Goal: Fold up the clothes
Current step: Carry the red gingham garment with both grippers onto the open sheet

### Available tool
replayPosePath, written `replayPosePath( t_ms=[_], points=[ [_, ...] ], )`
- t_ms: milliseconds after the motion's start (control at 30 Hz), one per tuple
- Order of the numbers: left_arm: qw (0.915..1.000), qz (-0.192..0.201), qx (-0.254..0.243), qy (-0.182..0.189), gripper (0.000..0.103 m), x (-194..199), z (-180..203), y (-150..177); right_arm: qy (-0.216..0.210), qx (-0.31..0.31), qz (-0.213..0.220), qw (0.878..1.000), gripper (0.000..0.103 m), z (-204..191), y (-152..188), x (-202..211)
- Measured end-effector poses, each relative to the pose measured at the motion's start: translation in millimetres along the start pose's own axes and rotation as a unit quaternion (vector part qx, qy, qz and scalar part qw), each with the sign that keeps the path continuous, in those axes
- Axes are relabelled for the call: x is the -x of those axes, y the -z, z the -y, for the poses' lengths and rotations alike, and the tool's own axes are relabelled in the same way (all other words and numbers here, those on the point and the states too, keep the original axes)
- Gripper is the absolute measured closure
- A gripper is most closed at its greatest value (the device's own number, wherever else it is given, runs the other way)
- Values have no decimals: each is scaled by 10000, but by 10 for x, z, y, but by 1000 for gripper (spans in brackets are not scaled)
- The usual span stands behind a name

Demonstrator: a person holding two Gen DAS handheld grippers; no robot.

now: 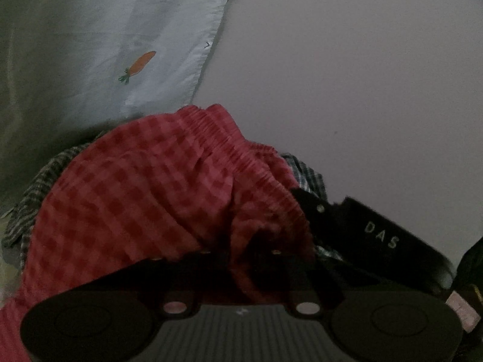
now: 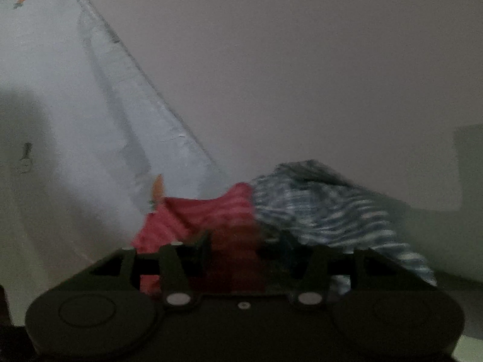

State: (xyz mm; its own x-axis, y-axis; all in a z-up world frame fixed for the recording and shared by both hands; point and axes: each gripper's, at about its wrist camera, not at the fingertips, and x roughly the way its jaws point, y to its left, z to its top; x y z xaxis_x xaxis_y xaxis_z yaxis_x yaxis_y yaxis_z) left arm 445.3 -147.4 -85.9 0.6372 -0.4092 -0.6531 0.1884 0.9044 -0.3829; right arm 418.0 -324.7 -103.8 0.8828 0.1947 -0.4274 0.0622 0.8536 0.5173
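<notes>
Red-and-pink checked shorts [image 1: 145,187] with a gathered elastic waistband fill the left wrist view and drape over my left gripper [image 1: 241,256], which looks shut on their fabric. A dark green checked garment [image 1: 33,193] lies under them. In the blurred right wrist view, the red shorts [image 2: 205,211] and a blue-and-white checked garment [image 2: 326,208] are bunched at my right gripper [image 2: 244,250]; its fingers are spread with cloth between them. The right gripper's black body marked "DAS" [image 1: 377,235] shows beside the shorts in the left wrist view.
A pale blue sheet [image 1: 120,30] with small carrot prints covers the surface on the left, its edge running diagonally. A plain whitish wall [image 1: 347,75] fills the right and back. The same sheet shows in the right wrist view [image 2: 75,105].
</notes>
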Motion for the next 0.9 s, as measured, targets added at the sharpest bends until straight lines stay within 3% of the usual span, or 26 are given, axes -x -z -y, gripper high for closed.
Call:
replayPosePath(
  t_ms=[133, 200, 267, 367, 600, 767, 900],
  points=[
    [9999, -31, 155, -6, 96, 35, -78, 44, -207, 54, -62, 9998, 50, -112, -12, -23],
    [9997, -36, 246, -42, 98, 54, -126, 73, -66, 142, -342, 9993, 53, -131, 17, -120],
    [9996, -12, 275, -97, 99, 91, -164, 99, 1, 177, -567, 9982, 85, -133, 46, -183],
    [9992, 81, 305, -254, 101, 249, -220, 133, -10, 403, -482, 9980, 99, -180, 72, -91],
    [9943, 532, 414, -823, 102, 994, -345, 257, -211, 1324, -96, 9909, 101, -574, 175, 624],
    [9863, 960, 513, -1239, 102, 1850, -393, 522, -602, 1567, -76, 9858, 101, -877, 344, 1273],
    [9768, 1306, 476, -1632, 102, 2653, -398, 936, -913, 1759, -59, 9802, 101, -1119, 479, 1792]
  ],
)
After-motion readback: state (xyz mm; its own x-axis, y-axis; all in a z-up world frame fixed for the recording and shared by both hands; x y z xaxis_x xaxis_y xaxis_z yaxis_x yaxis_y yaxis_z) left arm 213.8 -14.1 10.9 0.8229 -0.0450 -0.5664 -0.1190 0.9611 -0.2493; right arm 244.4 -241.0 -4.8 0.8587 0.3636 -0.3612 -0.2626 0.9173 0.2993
